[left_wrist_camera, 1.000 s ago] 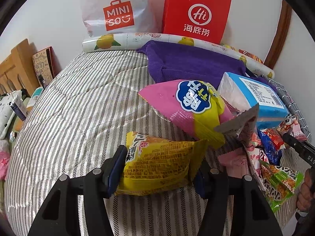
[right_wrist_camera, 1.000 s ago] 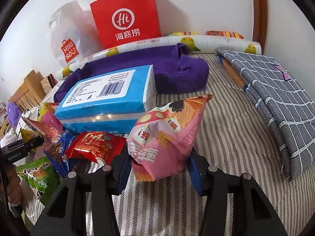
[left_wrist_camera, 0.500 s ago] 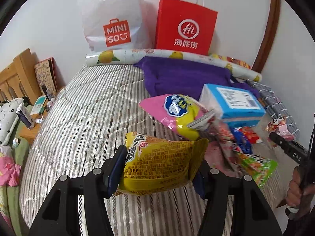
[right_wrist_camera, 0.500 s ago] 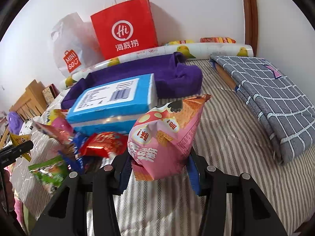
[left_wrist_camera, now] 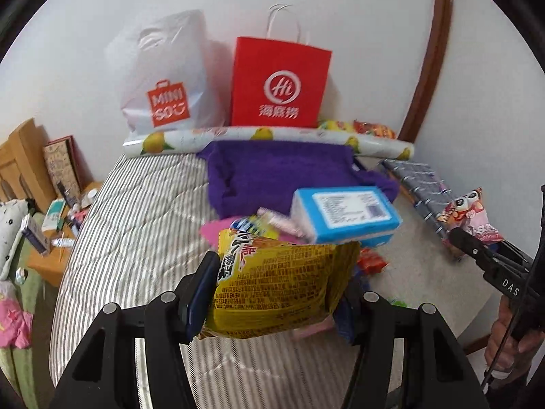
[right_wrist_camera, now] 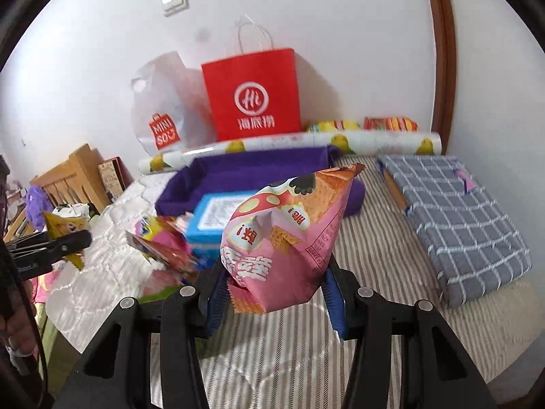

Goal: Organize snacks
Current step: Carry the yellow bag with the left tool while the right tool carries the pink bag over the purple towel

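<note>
My left gripper (left_wrist_camera: 277,293) is shut on a yellow snack bag (left_wrist_camera: 279,286), held above the striped bed (left_wrist_camera: 136,225). My right gripper (right_wrist_camera: 272,289) is shut on a pink snack bag (right_wrist_camera: 286,235), also lifted off the bed; it shows at the right edge of the left wrist view as the pink bag (left_wrist_camera: 470,214). Below lies a pile of loose snack packets (right_wrist_camera: 163,248) beside a blue tissue pack (left_wrist_camera: 344,214). A red paper bag (left_wrist_camera: 279,85) and a white Miniso plastic bag (left_wrist_camera: 167,75) stand against the far wall.
A purple towel (left_wrist_camera: 272,177) lies behind the pile, a lemon-print roll (left_wrist_camera: 265,136) along the wall. A folded grey checked cloth (right_wrist_camera: 456,218) sits at the right. A wooden headboard (left_wrist_camera: 20,160) and a cluttered bedside shelf (left_wrist_camera: 58,231) are at the left.
Both grippers have risen with their bags; the bed and snack pile now sit lower and smaller in view. The grips are unchanged.
</note>
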`<state>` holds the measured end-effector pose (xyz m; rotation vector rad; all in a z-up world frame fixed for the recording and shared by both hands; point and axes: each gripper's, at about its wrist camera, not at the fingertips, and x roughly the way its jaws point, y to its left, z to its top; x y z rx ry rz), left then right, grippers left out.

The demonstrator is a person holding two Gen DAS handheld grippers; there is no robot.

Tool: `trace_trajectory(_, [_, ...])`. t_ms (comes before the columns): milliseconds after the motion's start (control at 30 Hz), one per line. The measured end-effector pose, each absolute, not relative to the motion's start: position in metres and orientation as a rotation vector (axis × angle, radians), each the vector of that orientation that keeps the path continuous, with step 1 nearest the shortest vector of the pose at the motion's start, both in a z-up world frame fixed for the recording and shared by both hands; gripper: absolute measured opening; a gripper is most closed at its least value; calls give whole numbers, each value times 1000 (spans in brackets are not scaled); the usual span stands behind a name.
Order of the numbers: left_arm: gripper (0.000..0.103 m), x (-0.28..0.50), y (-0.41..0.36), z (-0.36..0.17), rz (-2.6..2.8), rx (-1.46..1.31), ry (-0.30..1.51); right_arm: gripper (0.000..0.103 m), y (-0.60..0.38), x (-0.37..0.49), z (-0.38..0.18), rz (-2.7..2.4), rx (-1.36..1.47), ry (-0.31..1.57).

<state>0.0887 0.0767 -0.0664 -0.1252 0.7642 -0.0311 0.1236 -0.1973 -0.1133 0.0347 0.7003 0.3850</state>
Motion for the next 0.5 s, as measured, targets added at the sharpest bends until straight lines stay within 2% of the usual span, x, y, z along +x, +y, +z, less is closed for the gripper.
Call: trace_trajectory(500, [58,158,32,-15,-111,-77,715,49,-188,175,-55,381,61,688])
